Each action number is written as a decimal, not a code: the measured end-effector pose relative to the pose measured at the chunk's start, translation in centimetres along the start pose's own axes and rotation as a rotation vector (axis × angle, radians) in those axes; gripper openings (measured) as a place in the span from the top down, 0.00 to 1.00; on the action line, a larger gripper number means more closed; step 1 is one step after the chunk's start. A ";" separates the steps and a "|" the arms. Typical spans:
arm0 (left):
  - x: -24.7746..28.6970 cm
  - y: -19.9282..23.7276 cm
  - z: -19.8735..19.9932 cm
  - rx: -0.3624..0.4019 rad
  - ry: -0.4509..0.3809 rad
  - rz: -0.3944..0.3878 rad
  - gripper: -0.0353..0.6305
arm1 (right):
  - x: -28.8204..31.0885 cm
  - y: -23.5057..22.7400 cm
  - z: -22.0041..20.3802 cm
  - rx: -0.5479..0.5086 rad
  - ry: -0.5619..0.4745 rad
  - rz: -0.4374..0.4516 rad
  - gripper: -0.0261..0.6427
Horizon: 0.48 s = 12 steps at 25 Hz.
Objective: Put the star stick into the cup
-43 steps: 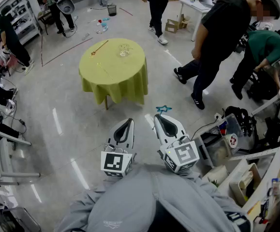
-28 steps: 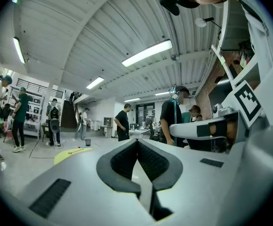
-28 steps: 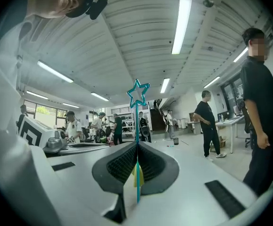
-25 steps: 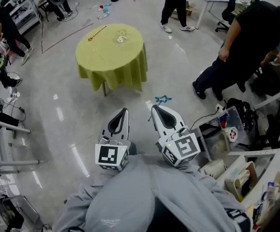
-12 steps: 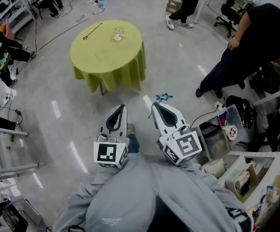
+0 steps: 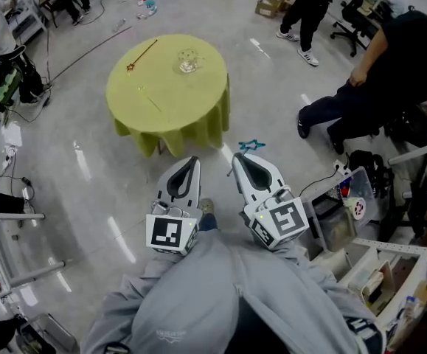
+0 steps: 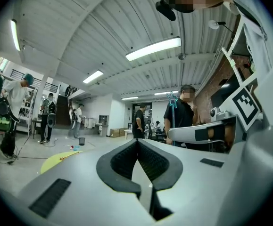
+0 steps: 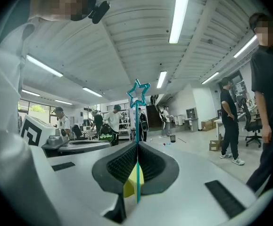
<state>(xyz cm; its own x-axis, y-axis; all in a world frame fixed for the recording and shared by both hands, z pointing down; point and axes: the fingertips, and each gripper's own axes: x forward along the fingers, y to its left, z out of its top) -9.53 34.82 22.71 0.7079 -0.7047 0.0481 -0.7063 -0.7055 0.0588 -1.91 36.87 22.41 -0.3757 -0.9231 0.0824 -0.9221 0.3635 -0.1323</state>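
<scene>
Star stick (image 6: 251, 146), head view: teal, centre frame, protruding from right gripper (image 6: 237, 158); cup (image 6: 189, 64) upper centre on table (image 6: 161, 105), well apart.
Left gripper view: left gripper (image 7: 137, 142) clenched, empty.
Right gripper view: jaws clamp the shaft. Carry stage, judged; next move needs approach to cup.

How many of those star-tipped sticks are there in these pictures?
2. One teal star stick is clamped in the right gripper; one red-tipped star stick lies on the yellow table, left of the cup. Others could be hidden.

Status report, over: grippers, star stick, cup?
Right gripper shut on teal star stick; left gripper shut, empty. Clear glass cup on yellow-green round table ahead, not reached. Nothing in the path.
</scene>
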 end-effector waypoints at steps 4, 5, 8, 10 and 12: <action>2.2 3.5 -0.2 0.007 -0.007 -0.022 0.92 | 3.6 -0.5 0.0 -0.002 -0.001 -0.025 0.91; 2.7 4.2 -0.2 0.005 -0.004 -0.026 0.92 | 4.3 -0.5 0.1 -0.001 -0.002 -0.031 0.91; 4.0 5.8 -0.4 -0.015 0.004 -0.032 0.92 | 5.9 -0.9 0.2 -0.004 0.000 -0.041 0.91; 4.5 6.4 -0.5 -0.025 0.003 -0.033 0.92 | 6.6 -1.0 0.2 -0.008 0.005 -0.043 0.91; 4.7 6.9 -0.7 -0.029 -0.002 -0.034 0.92 | 7.1 -1.0 0.2 -0.010 0.009 -0.043 0.91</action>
<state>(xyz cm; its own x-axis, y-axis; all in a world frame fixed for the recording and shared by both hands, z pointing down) -11.10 26.67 24.01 0.7314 -0.6806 0.0434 -0.6813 -0.7265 0.0894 -3.65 29.97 22.94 -0.3368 -0.9366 0.0962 -0.9382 0.3251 -0.1190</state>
